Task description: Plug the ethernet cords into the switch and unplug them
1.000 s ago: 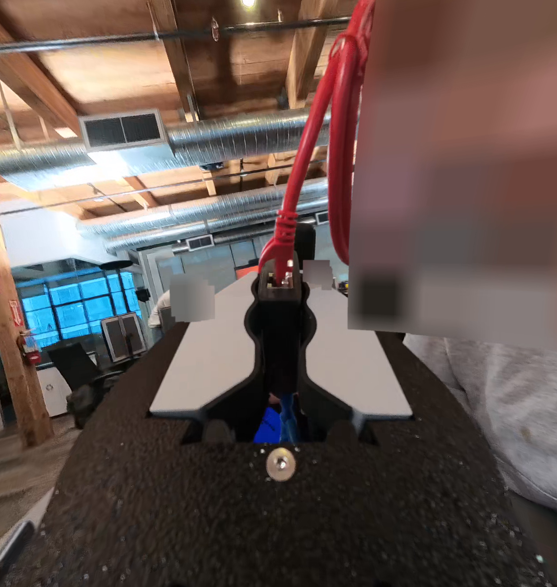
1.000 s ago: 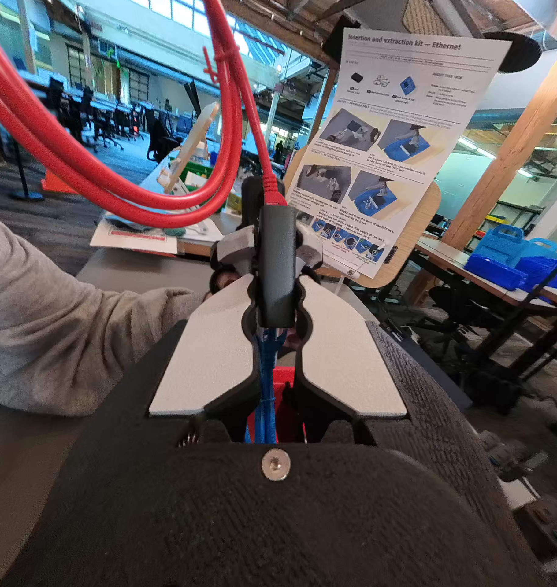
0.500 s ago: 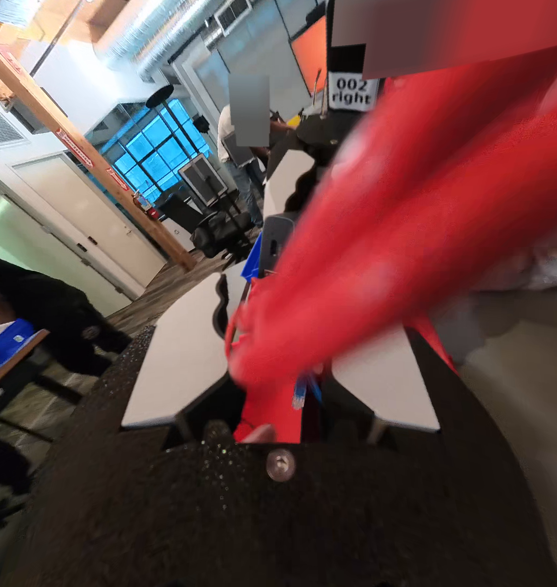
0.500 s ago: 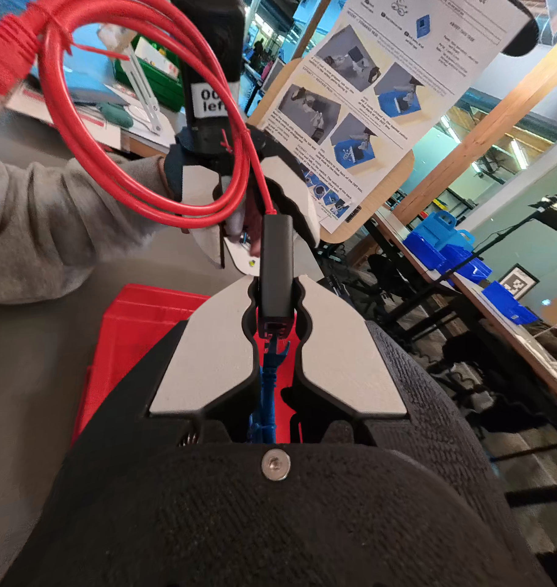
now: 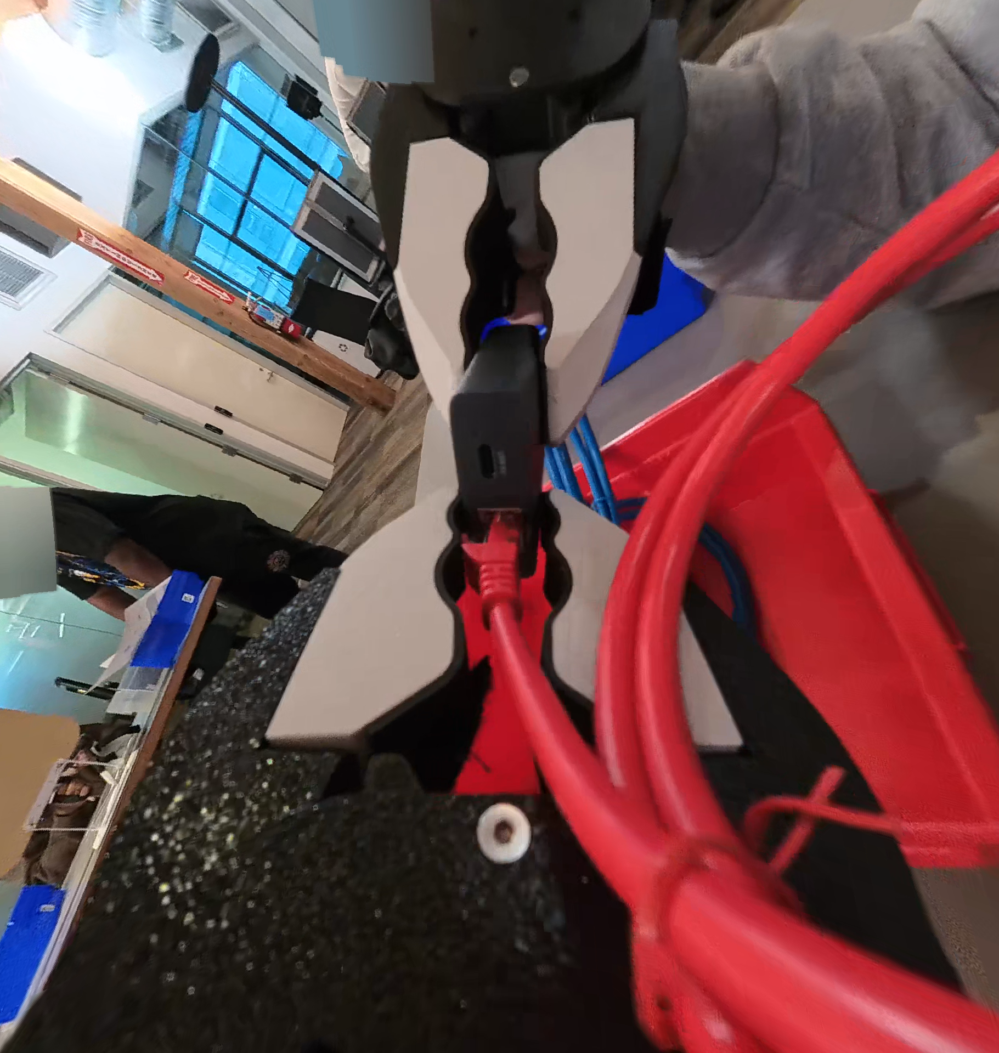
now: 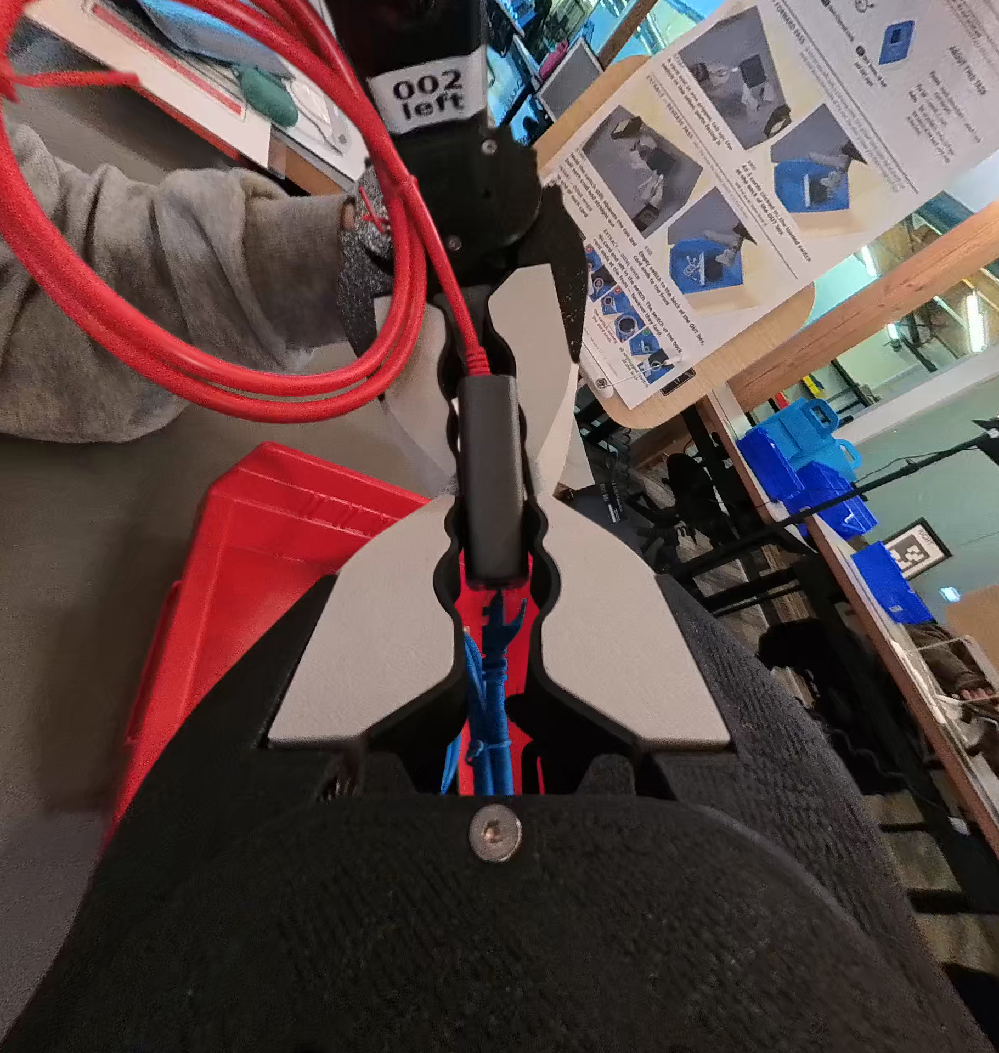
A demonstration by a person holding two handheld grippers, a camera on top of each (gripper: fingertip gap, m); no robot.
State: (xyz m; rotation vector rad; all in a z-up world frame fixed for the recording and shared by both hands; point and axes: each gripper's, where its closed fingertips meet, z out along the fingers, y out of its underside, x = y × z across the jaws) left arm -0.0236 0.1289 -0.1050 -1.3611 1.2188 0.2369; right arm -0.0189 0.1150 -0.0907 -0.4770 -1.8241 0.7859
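Observation:
A small black adapter box [image 6: 491,484] is clamped at its near end in my shut right gripper [image 6: 494,513]. A blue cable [image 6: 494,684] runs from that end back through the jaws. A red plug [image 5: 496,564] sits in the box's other end, and its red cable [image 5: 645,598] hangs in a tied coil. My left gripper [image 5: 500,510] faces the right one [image 5: 505,421]. Its jaws stand narrowly apart on either side of the red plug and the box's end [image 5: 497,433]. I see no contact with the plug.
A red bin [image 6: 269,541] lies on the grey table [image 6: 58,541] under both grippers. A grey-sleeved arm [image 6: 172,273] holds the left gripper. An instruction sheet on a wooden board [image 6: 770,171] stands behind. Blue bins [image 6: 810,473] sit on a far table. A person in dark clothing [image 5: 189,541] stands to the left. Less than 4 cm separates the two grippers' tips.
The left gripper let go of the box, opened wide and swung round. It has narrowed again, now around the red plug end. The right gripper kept the box and tilted down over the red bin.

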